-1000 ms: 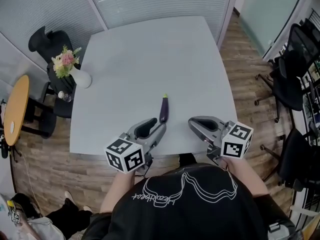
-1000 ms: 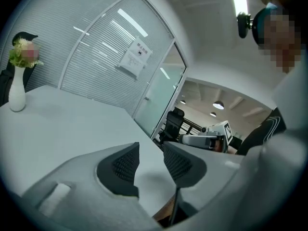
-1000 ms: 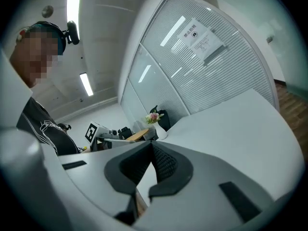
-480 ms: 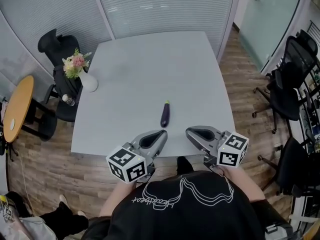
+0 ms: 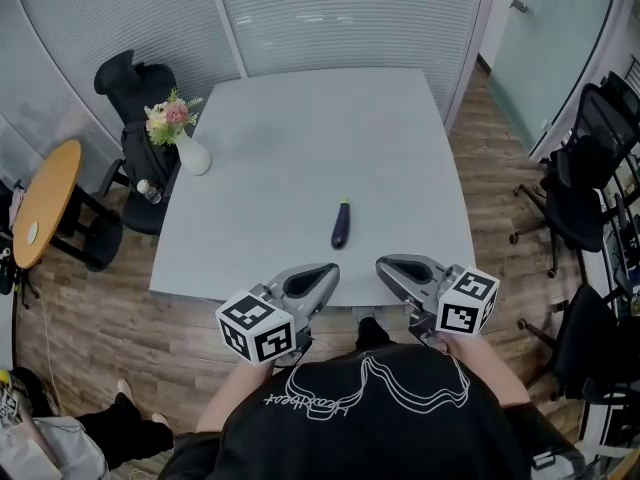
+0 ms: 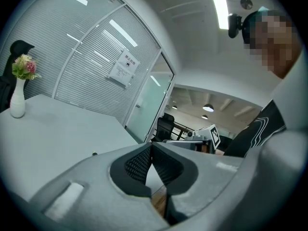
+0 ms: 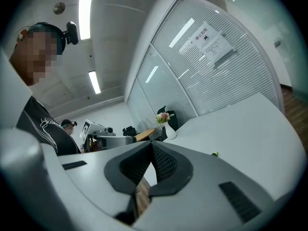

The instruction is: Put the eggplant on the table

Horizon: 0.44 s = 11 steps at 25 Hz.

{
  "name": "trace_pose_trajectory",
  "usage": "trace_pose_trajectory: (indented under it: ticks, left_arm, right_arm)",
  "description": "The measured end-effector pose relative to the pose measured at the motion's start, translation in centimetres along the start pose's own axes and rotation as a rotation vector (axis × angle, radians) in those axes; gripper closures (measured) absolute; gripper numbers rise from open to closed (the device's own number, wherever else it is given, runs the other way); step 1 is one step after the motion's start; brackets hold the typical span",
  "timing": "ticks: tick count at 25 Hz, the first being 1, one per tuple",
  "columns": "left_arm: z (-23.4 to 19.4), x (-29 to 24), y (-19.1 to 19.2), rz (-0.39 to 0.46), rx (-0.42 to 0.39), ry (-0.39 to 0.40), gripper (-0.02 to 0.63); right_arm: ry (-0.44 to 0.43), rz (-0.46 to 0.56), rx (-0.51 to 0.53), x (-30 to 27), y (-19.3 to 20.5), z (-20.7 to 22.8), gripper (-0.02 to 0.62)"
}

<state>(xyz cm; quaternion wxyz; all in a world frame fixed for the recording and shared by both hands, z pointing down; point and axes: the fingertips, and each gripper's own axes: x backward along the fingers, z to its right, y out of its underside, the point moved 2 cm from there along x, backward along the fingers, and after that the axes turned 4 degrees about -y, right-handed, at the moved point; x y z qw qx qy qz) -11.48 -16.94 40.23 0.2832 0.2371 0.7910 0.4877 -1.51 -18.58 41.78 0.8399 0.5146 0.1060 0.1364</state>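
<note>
Surface: pale grey table (image 5: 300,138), roughly square with rounded corners, matt top.
Eggplant: dark purple eggplant (image 5: 341,226) lying flat on the table, toward the 6 o'clock edge in the head view; green stem end pointing to 12 o'clock; touched by neither gripper.
Left gripper: left gripper (image 5: 322,270) at 7 o'clock from the eggplant, over the table's near edge; jaws closed tip to tip, nothing between the ribbed pads.
Right gripper: right gripper (image 5: 386,265) at 5 o'clock from the eggplant, level with the left one; jaws likewise pressed together and holding nothing.
Vase: white vase (image 5: 192,154) with pink and yellow flowers (image 5: 170,118), upright near the table's 10 o'clock corner.
Walls: glazed partition with white blinds (image 5: 340,18) at 12 o'clock; paper notice (image 6: 124,67) fixed to the glass.
Floor: wood planks (image 5: 110,298) all round the table.
Furniture: black chair (image 5: 135,98) just beyond the vase corner; small round wooden table (image 5: 45,203) at 9 o'clock; black office chairs (image 5: 585,168) at 3 o'clock.
Ceiling: white, with a strip light (image 7: 85,8).
</note>
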Motion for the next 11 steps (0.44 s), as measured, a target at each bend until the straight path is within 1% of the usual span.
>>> trace_pose_trajectory:
  ticks: [6, 11]
  left_arm:
    - [1.3, 0.8, 0.4, 0.004, 0.0, 0.002, 0.592]
    - [2.1, 1.5, 0.0, 0.033, -0.006, 0.005, 0.592]
  right_arm:
    - [0.008, 0.007, 0.011, 0.9, 0.1, -1.6, 0.586]
    - [0.011, 0.018, 0.004, 1.4, 0.4, -2.4, 0.586]
